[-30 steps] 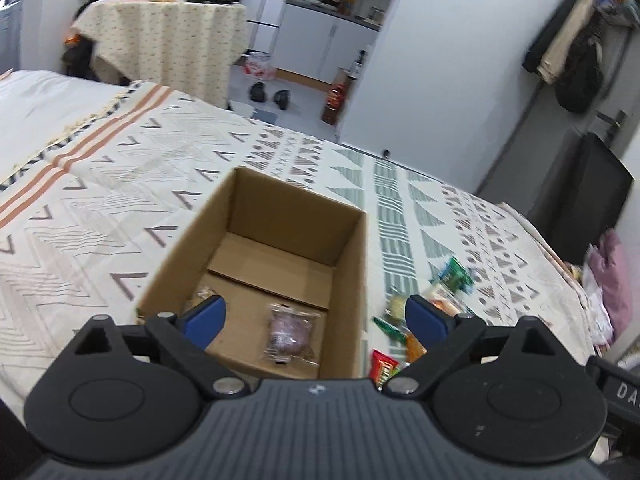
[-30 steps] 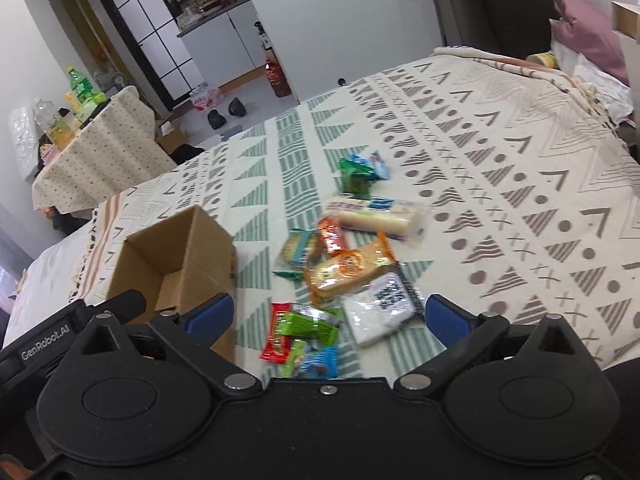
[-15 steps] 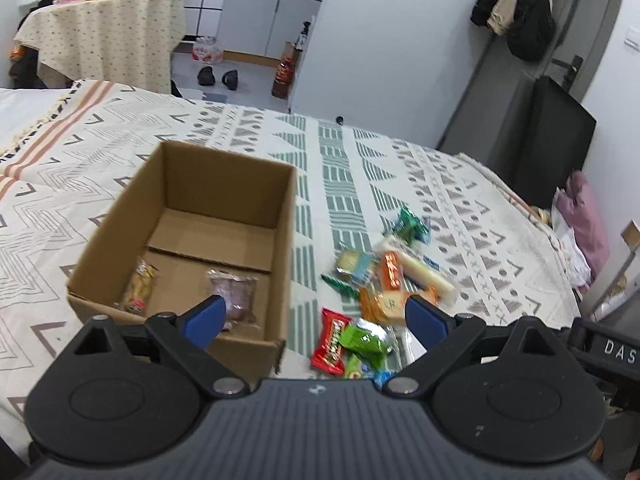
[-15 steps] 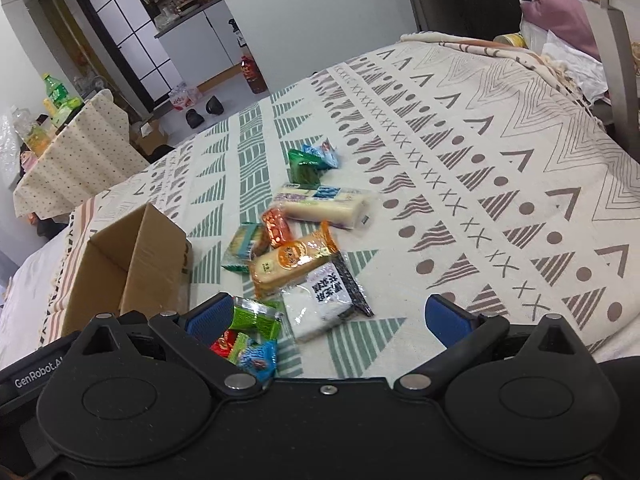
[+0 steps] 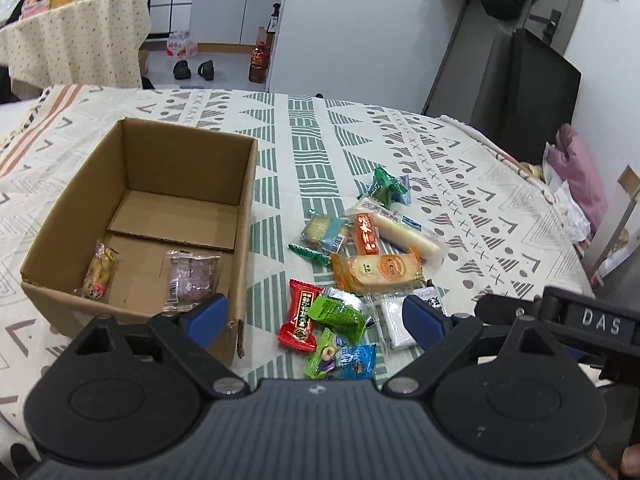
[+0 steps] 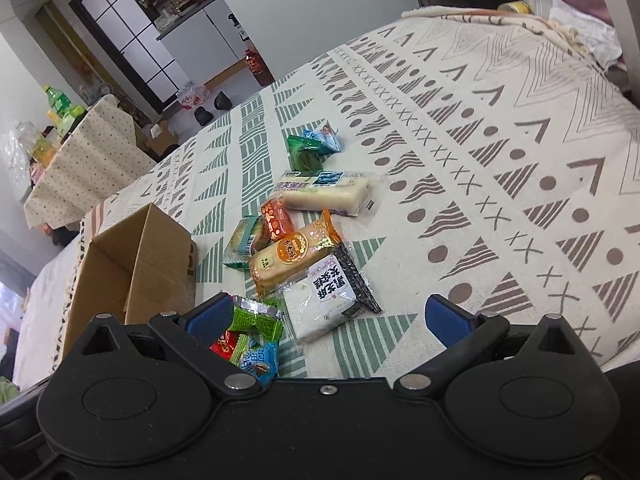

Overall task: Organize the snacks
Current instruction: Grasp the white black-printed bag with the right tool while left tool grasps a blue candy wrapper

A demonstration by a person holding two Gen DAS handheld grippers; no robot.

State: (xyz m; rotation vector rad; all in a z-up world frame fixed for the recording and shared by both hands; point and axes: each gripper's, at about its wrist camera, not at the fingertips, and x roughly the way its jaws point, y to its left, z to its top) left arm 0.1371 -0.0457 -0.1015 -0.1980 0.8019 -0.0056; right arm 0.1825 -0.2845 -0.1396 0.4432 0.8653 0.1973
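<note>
Both grippers, left gripper (image 5: 316, 318) and right gripper (image 6: 330, 318), jaws wide, empty, over snack pile (image 5: 360, 268) right of cardboard box (image 5: 136, 216) for next pick.

I see a bed (image 5: 400, 152) under a cream spread patterned with green and brown triangles. A cardboard box (image 5: 244, 216) sits open on it at nine o'clock. At three o'clock of the box lies a loose heap of snack packets (image 5: 360, 264), touching and overlapping one another.
</note>
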